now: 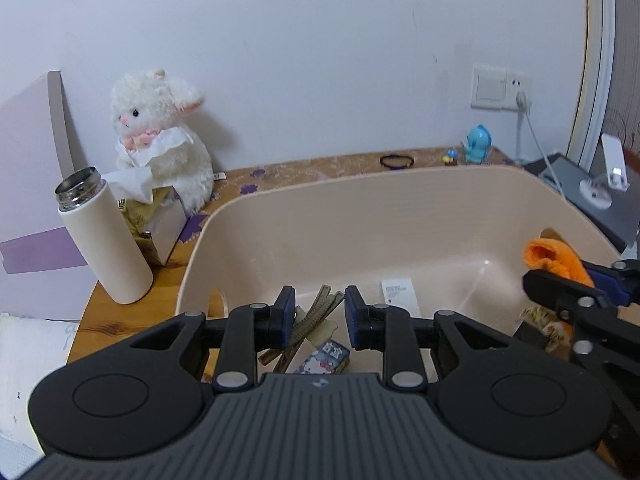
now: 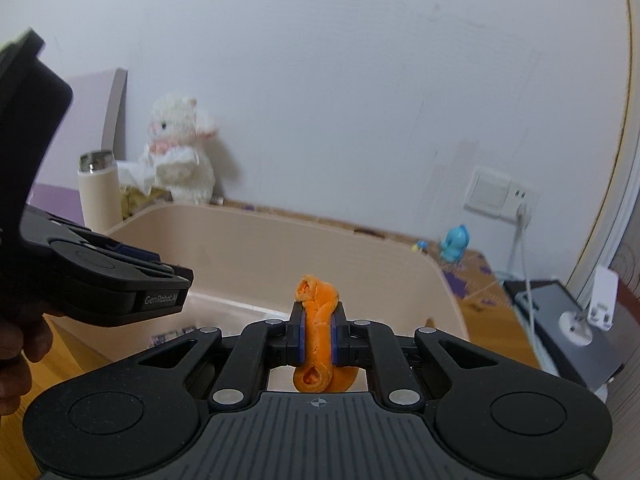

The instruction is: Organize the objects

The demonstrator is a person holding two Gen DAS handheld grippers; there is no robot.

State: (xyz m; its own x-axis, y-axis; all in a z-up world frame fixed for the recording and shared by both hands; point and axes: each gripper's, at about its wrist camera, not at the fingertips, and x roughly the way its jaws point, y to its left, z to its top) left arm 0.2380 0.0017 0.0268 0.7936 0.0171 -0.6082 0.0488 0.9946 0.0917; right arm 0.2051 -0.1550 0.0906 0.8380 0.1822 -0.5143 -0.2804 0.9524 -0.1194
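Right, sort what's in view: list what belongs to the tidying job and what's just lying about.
In the job:
- orange cloth, clamped in the right gripper
- beige bin
- hair clips and Hello Kitty box inside it
- left gripper, open over the bin

Lying about:
- white flask
- plush lamb
- blue figurine
- phone stand

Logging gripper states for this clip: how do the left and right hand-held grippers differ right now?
The left hand-held gripper is open with nothing between its fingers; the right hand-held gripper is shut on an orange cloth. The left points down into the beige bin over the hair clips lying there; the right holds its cloth at the bin's right end. Both are black with blue pads.
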